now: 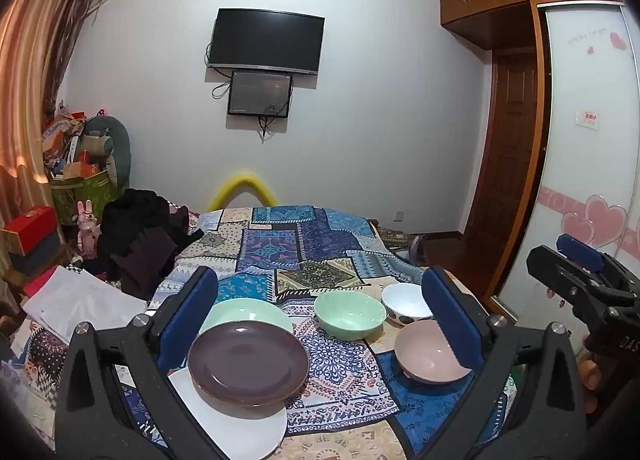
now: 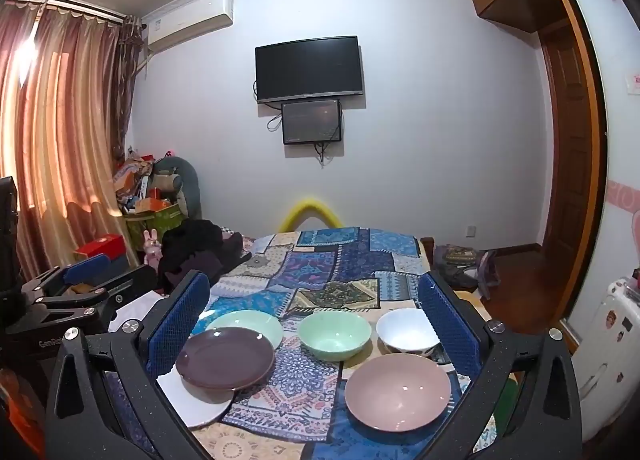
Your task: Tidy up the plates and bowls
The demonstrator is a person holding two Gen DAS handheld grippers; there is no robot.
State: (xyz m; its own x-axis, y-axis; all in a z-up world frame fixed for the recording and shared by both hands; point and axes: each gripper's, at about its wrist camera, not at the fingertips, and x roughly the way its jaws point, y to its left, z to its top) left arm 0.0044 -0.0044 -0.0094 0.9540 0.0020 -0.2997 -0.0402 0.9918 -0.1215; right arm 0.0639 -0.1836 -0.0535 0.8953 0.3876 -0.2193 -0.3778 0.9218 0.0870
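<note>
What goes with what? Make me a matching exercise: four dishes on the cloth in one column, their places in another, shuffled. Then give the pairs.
Column one:
1. brown plate
2. pink bowl
3. green bowl
4. white bowl

Column two:
A. far right of the dishes, beside the green bowl
B. resting on the white plate, overlapping the green plate
C. nearest bowl, in front of the white bowl
D. middle, between the green plate and the white bowl

Pairs: 1-B, 2-C, 3-D, 4-A
</note>
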